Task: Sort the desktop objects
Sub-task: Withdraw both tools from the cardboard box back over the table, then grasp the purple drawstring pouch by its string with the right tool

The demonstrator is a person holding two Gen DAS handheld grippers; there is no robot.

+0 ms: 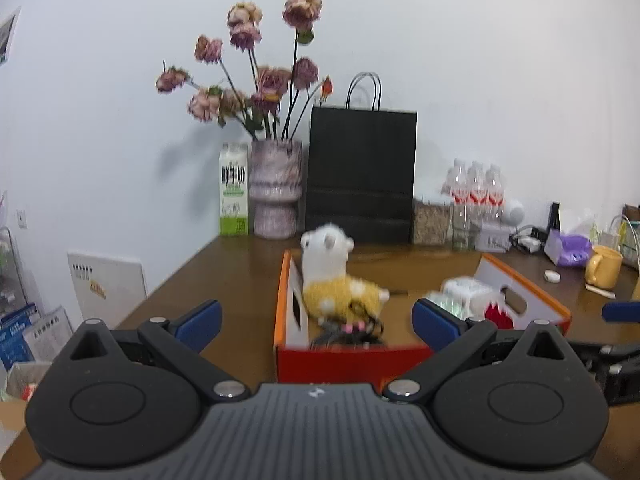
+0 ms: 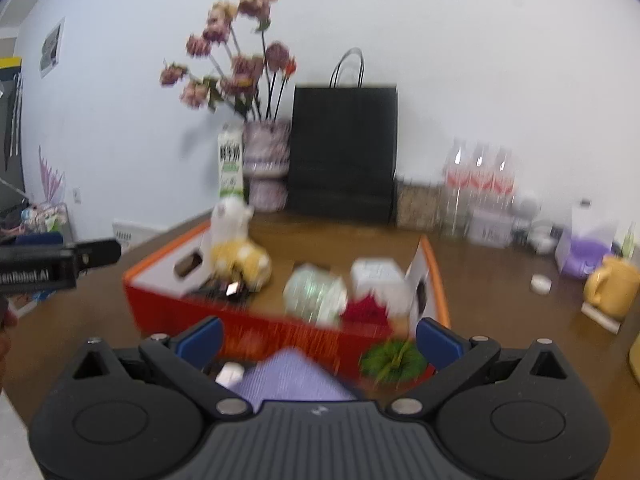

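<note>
An orange-red cardboard box (image 1: 344,362) sits on the brown desk. It holds a white and yellow plush alpaca (image 1: 332,276), black cables (image 1: 348,330), a white box (image 1: 468,290) and a red thing (image 1: 498,314). My left gripper (image 1: 316,318) is open and empty, in front of the box. My right gripper (image 2: 318,338) is open and empty above the box's near wall (image 2: 280,334). Below it lie a purple flat item (image 2: 292,376) and a green item (image 2: 392,360). The alpaca (image 2: 236,248) and a pale green roll (image 2: 316,292) show in the right wrist view.
At the back stand a vase of dried flowers (image 1: 276,188), a milk carton (image 1: 233,190), a black paper bag (image 1: 360,176) and water bottles (image 1: 476,188). A yellow mug (image 1: 604,266), a purple tissue pack (image 1: 568,248) and a small white cap (image 1: 552,276) are at the right.
</note>
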